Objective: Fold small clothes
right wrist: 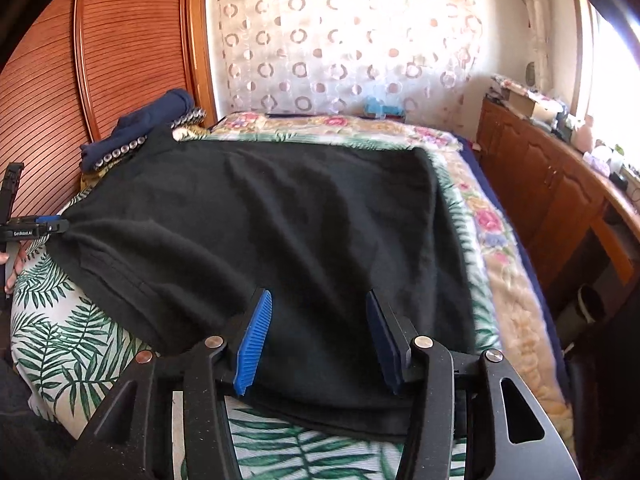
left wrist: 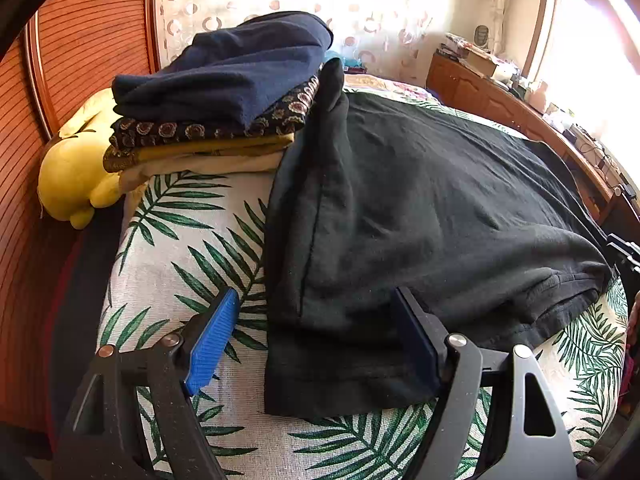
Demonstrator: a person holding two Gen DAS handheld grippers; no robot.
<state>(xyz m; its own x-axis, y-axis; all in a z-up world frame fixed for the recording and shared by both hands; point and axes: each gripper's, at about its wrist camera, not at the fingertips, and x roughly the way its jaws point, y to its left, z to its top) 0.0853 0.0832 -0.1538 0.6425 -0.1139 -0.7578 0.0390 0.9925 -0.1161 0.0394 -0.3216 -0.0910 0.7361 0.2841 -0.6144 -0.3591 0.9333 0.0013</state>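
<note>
Judging by the stack of folded clothes (left wrist: 208,120) at the left by the headboard, several pieces look done. Next along, the left gripper (left wrist: 316,344) and the right gripper (right wrist: 316,344) both stand apart over the near hem of the black garment (left wrist: 420,200), spread on the leaf-print sheet (left wrist: 180,240), its folding unfinished.

Big bed (right wrist: 500,240) with leaf sheet, flower blanket. Brown wooden slat doors (right wrist: 52,92) on left. Thin curtain (right wrist: 340,48) with circles behind bed, sun shining through. Low wooden cabinet (right wrist: 552,192) on right, cluttered top, under very bright window (right wrist: 612,72).
</note>
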